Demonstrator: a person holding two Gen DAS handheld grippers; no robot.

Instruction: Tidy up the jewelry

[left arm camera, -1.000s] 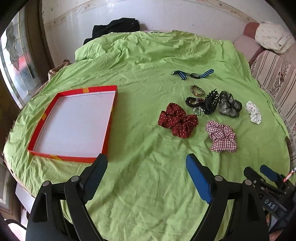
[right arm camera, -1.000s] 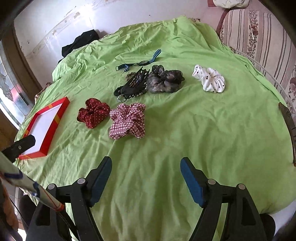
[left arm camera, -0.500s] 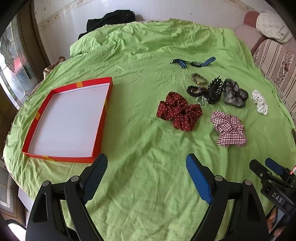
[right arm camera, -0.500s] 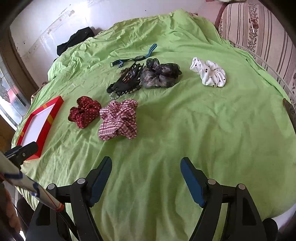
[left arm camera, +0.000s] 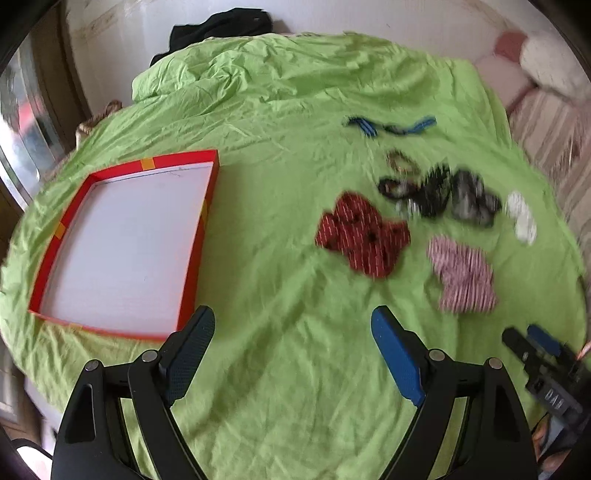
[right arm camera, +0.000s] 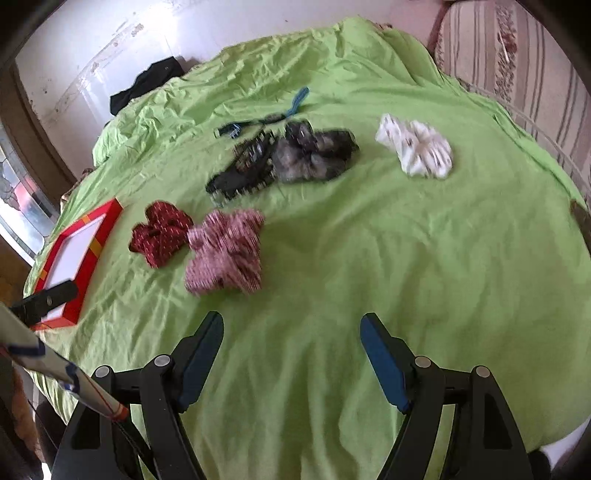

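Observation:
A red-rimmed white tray (left arm camera: 201,225) lies at the left on the green cloth; it also shows in the right wrist view (right arm camera: 107,218). Right of it lie a dark red dotted scrunchie (left arm camera: 364,236) (right arm camera: 160,232), a red-white checked scrunchie (left arm camera: 463,275) (right arm camera: 225,254), a black claw clip (left arm camera: 428,192) (right arm camera: 243,170), a grey scrunchie (left arm camera: 472,197) (right arm camera: 314,155), a white scrunchie (left arm camera: 521,218) (right arm camera: 415,149), a small bracelet (left arm camera: 400,160) and a blue-black band (left arm camera: 391,127) (right arm camera: 266,116). My left gripper (left arm camera: 293,325) and right gripper (right arm camera: 291,325) are both open and empty, above the near cloth.
The green cloth (left arm camera: 280,110) covers a round table. A black garment (left arm camera: 221,26) lies at the far edge by the wall. A striped sofa (right arm camera: 517,59) stands at the right. The right gripper's tip shows at the lower right of the left wrist view (left arm camera: 535,347).
Both views have shifted and are motion-blurred; the items sit lower and closer in the left wrist view. No object has moved on the cloth. Both grippers stay open.

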